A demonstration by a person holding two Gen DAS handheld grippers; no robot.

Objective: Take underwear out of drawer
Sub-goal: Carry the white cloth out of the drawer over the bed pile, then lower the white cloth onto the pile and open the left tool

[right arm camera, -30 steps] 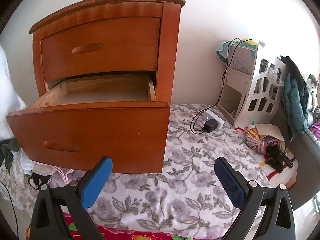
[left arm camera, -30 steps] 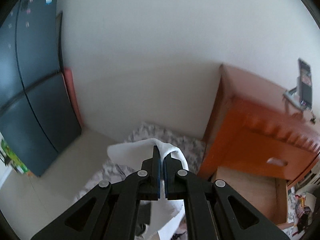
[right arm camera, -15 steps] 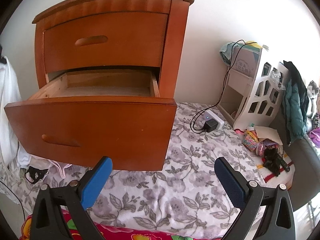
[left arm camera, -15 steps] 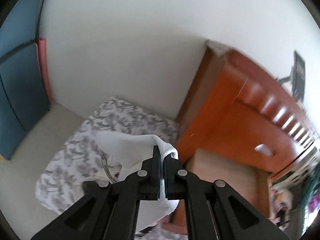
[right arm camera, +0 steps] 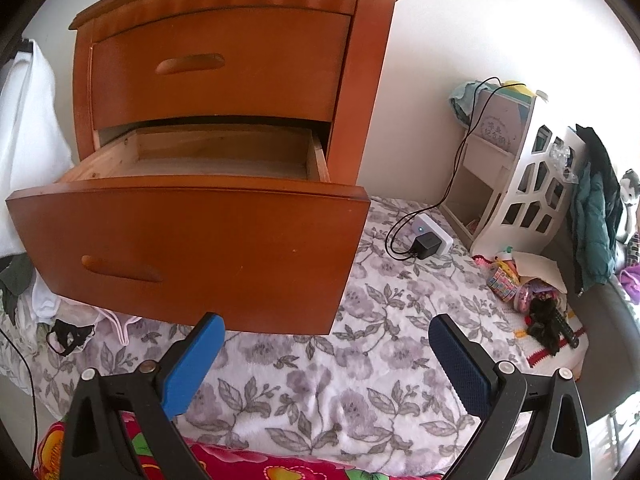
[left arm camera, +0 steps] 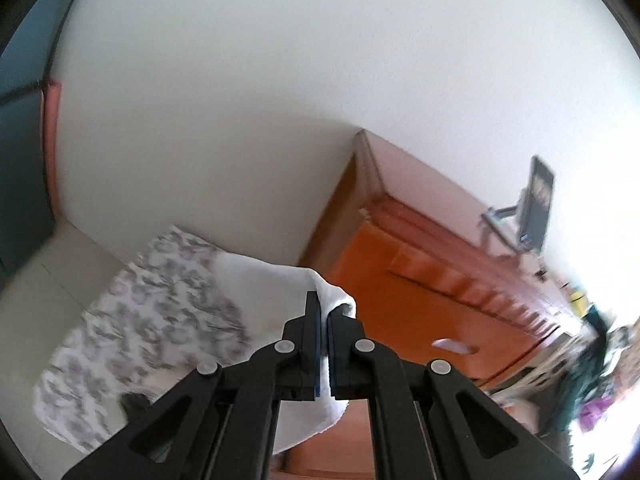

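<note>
My left gripper (left arm camera: 323,312) is shut on a white piece of underwear (left arm camera: 276,284), which drapes over the fingers and hangs below them, left of the orange wooden nightstand (left arm camera: 420,292). In the right wrist view the same white cloth (right arm camera: 28,140) hangs at the far left. The lower drawer (right arm camera: 192,236) is pulled out, and the part of its inside that I see is bare wood. My right gripper (right arm camera: 326,354) stands open in front of the drawer, above the floral blanket (right arm camera: 328,380), holding nothing.
More clothes (right arm camera: 52,312) lie heaped on the floor at the drawer's left. A charger and cable (right arm camera: 424,240), a white shelf unit (right arm camera: 516,184), a hanging teal jacket (right arm camera: 596,216) and small clutter (right arm camera: 536,300) sit to the right. A phone on a stand (left arm camera: 536,204) tops the nightstand.
The left gripper, still holding the white cloth, has swung so the nightstand sits closer in its view and the dark cabinet has slid off left. The right gripper has barely moved.
</note>
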